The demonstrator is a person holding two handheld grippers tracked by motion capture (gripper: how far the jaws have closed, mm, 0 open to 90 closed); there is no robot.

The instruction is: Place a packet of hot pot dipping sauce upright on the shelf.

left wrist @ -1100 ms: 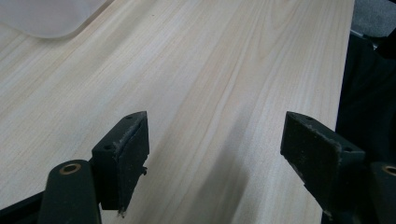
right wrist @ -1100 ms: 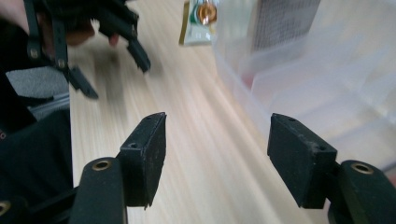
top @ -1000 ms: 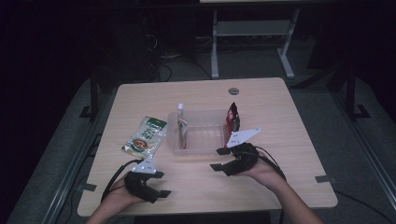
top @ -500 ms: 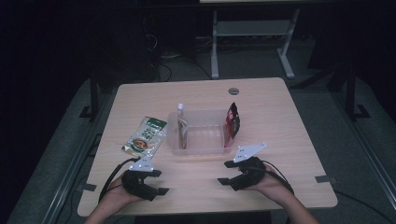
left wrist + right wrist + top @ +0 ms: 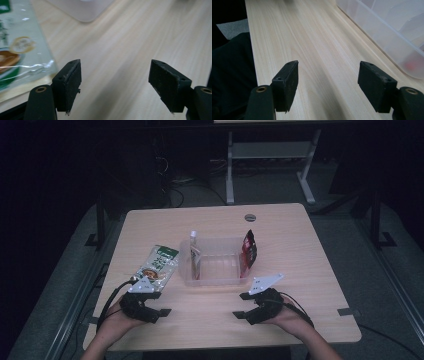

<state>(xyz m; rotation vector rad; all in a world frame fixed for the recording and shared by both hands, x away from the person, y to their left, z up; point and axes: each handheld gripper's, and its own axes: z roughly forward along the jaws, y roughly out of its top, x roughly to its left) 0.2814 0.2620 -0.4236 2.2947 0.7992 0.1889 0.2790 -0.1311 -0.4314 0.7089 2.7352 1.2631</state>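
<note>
A clear plastic tub stands mid-surface. Inside it, a slim pouch with a white cap leans upright against the left wall, and a dark red packet stands against the right wall; the floor between them is bare. A green-and-white food packet lies flat just left of the tub.

The left gripper sits near the front edge, just beside that packet's near end, jaws wide with nothing between them. The right gripper rests in front of the tub's right corner, jaws also wide and holding nothing. Bare wooden surface lies between the two grippers.
</note>
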